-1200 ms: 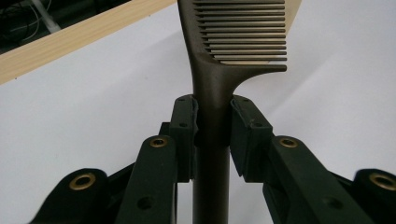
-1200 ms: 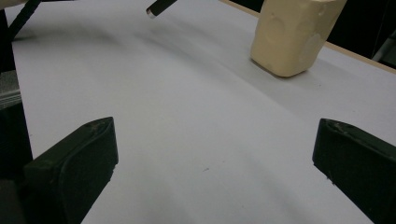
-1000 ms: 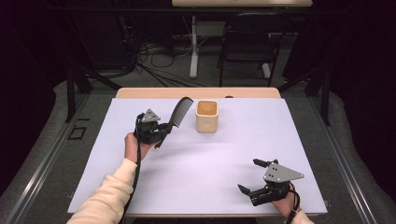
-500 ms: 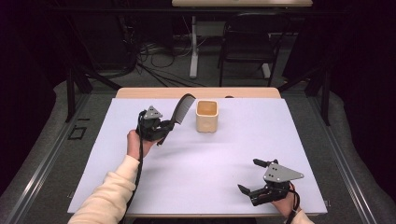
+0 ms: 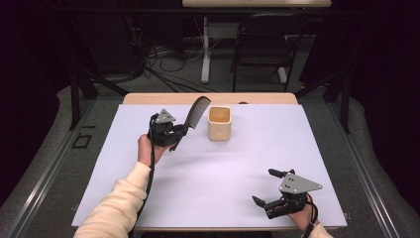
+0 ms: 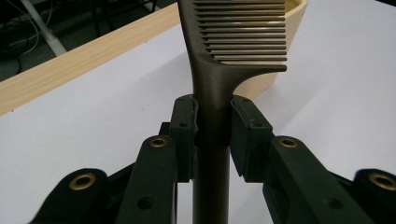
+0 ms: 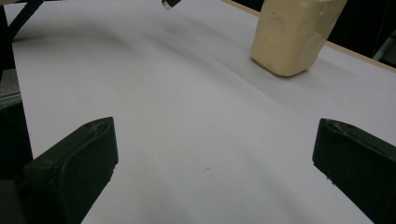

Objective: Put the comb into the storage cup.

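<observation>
A dark comb (image 5: 196, 113) is held up off the table, its toothed end tilted toward the cream cup (image 5: 219, 122) at the back middle. My left gripper (image 5: 179, 133) is shut on the comb's handle (image 6: 212, 135), and the comb's teeth (image 6: 243, 32) stand just in front of the cup's rim (image 6: 292, 18). My right gripper (image 5: 266, 187) rests near the front right of the white table sheet (image 5: 218, 173), jaws wide open with nothing between them. From the right gripper view the cup (image 7: 294, 35) stands farther off at the upper right.
The wooden table edge (image 5: 148, 98) runs along the back of the white sheet. Beyond it are a chair (image 5: 260, 44), a desk leg and cables on the floor. Metal rails flank both sides of the table.
The left gripper has lifted slightly and carried the comb a little nearer to the cup. The right gripper has stayed put.
</observation>
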`<state>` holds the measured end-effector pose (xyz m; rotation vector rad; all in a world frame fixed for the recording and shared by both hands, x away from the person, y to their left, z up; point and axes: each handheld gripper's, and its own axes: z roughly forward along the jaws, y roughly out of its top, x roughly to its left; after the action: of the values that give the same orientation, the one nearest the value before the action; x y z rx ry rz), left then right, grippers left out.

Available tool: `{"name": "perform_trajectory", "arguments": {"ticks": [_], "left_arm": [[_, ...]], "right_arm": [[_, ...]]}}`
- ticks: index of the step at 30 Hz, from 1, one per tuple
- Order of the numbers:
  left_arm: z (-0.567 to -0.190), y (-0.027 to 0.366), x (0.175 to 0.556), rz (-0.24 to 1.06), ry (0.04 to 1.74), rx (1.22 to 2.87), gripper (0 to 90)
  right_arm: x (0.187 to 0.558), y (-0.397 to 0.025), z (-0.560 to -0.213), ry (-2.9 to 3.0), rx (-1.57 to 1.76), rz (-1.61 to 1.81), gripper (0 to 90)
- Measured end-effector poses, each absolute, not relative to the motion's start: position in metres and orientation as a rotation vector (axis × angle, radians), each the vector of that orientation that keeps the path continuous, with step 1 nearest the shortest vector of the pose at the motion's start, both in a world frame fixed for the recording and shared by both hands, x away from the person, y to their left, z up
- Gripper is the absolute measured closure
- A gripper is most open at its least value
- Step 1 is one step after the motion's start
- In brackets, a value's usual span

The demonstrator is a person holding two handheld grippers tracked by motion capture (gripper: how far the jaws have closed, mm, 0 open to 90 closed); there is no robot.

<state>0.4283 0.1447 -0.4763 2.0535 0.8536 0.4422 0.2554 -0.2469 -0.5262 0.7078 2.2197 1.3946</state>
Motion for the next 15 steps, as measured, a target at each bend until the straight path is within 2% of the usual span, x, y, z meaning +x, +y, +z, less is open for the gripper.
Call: {"name": "perform_trajectory", "arguments": {"ticks": [15], "left_arm": [[-0.4670, 0.1345, 0.4350, 0.453, 0.829, 2.040, 72.1]], "right_arm": [[0.2555, -0.2471, -0.5262, 2.218, 0.708, 1.397, 0.0]]}}
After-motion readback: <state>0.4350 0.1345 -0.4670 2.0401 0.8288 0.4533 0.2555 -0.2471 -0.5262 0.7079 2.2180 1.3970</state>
